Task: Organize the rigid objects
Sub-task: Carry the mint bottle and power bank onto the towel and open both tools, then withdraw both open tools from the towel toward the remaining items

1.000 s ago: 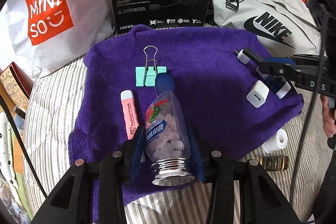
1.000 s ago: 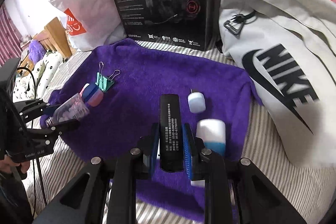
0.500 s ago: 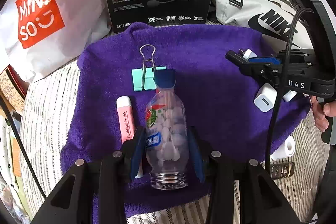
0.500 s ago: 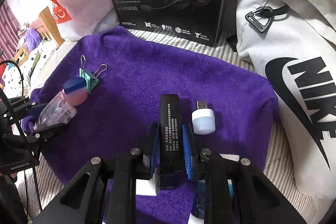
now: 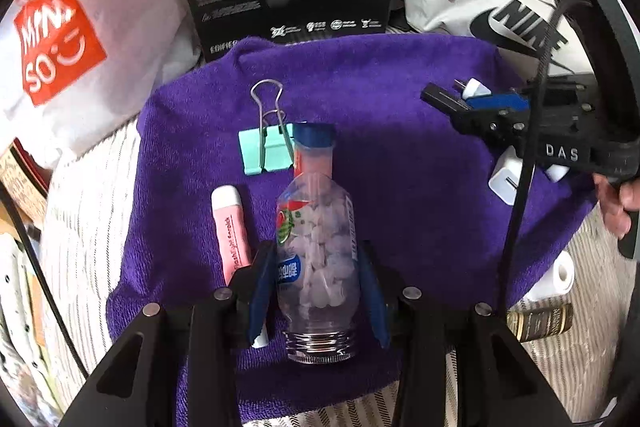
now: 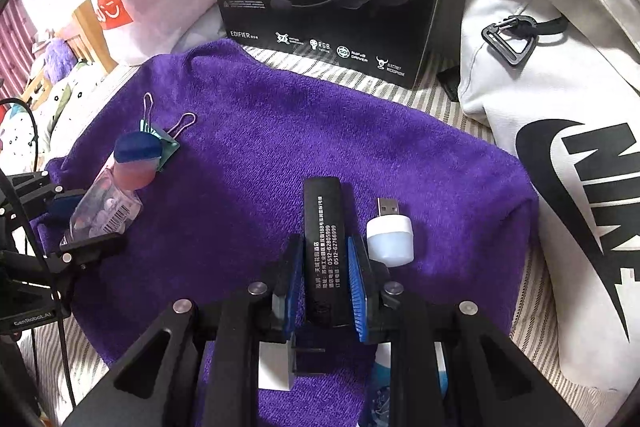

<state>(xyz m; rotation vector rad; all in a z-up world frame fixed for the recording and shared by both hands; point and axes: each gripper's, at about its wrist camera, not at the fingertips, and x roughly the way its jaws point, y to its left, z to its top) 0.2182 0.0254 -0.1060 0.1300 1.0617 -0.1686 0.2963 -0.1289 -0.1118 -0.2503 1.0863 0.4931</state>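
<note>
A clear candy bottle (image 5: 316,259), part-filled with pale tablets, lies over the purple towel (image 5: 400,147) clamped in the left gripper (image 5: 316,287), blue cap beside a green binder clip (image 5: 266,155). The right gripper (image 6: 324,283) pinches a black stick (image 6: 322,239), next to a white USB light (image 6: 390,237).

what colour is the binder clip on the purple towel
Mint green with silver wire handles. The binder clip shows best in the left wrist view.
</note>
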